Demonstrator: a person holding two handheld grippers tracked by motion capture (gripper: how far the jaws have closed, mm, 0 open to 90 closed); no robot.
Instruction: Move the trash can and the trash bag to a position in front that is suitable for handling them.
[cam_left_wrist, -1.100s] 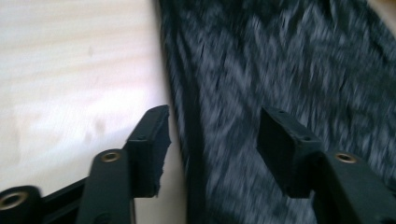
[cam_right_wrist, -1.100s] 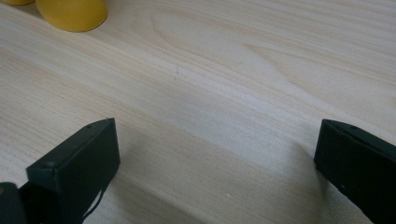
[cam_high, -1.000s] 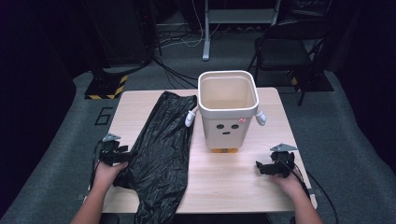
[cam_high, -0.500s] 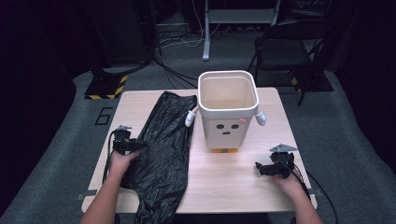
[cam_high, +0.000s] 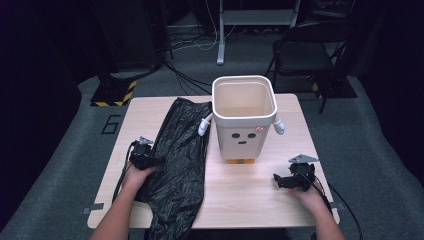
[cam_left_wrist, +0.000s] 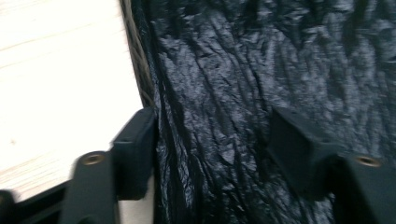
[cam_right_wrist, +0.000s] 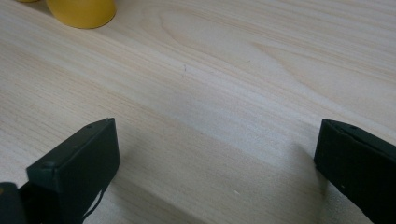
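Note:
A crumpled black plastic bag (cam_high: 180, 150) lies stretched along the left half of the wooden table (cam_high: 250, 200), its near end hanging over the front edge. My left gripper (cam_high: 151, 161) sits at the bag's left edge, open. In the left gripper view the bag (cam_left_wrist: 233, 84) lies between the spread jaws of the left gripper (cam_left_wrist: 215, 154), which have just been closing a little; the pads do not press it. A cream bin (cam_high: 244, 117) with a drawn face, small arms and yellow feet stands mid-table. My right gripper (cam_high: 278, 181) rests open on bare wood, the right gripper (cam_right_wrist: 215, 163) holding nothing.
One yellow foot (cam_right_wrist: 84, 11) of the bin shows far ahead of the right jaws. Behind the table stand a folding chair (cam_high: 305, 47), a post (cam_high: 220, 30) and floor cables. A yellow-black striped base (cam_high: 112, 92) lies at the back left.
My left hand has moved right and slightly down, from the bare table beside the bag onto the bag's left edge. The right hand, bin and bag have stayed put.

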